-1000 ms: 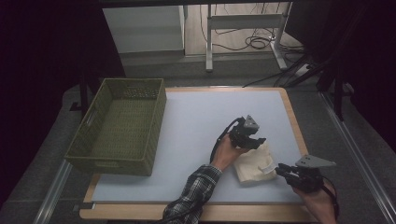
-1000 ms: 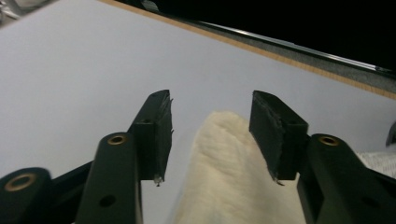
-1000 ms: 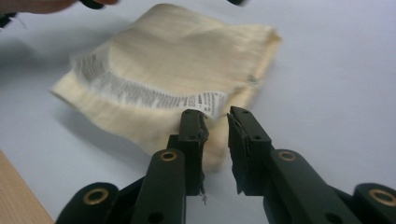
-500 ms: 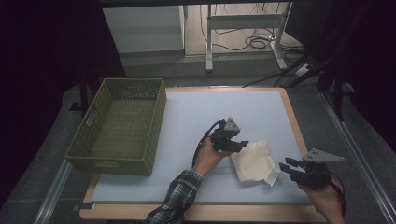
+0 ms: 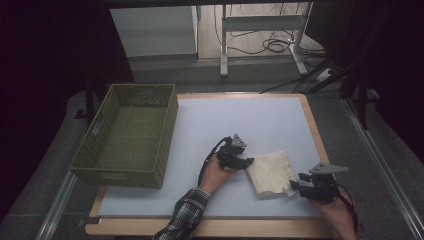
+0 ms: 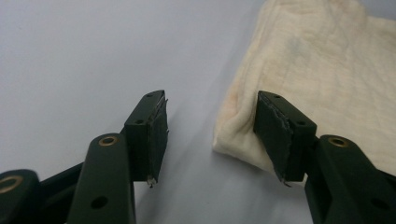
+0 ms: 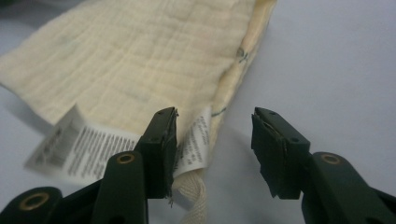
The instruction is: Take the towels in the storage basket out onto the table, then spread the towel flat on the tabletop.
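Cloth (image 5: 270,172): cream, folded, white care label | both grippers' fingers apart, gripping nothing

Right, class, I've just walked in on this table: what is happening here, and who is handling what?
A person works at a table with tongs in each hand. Both are at a folded cream cloth: the left tongs sit open at its near-left corner, and the right tongs sit open at the corner with the white care labels. Neither grips the cloth. A green woven basket stands apart at the left.
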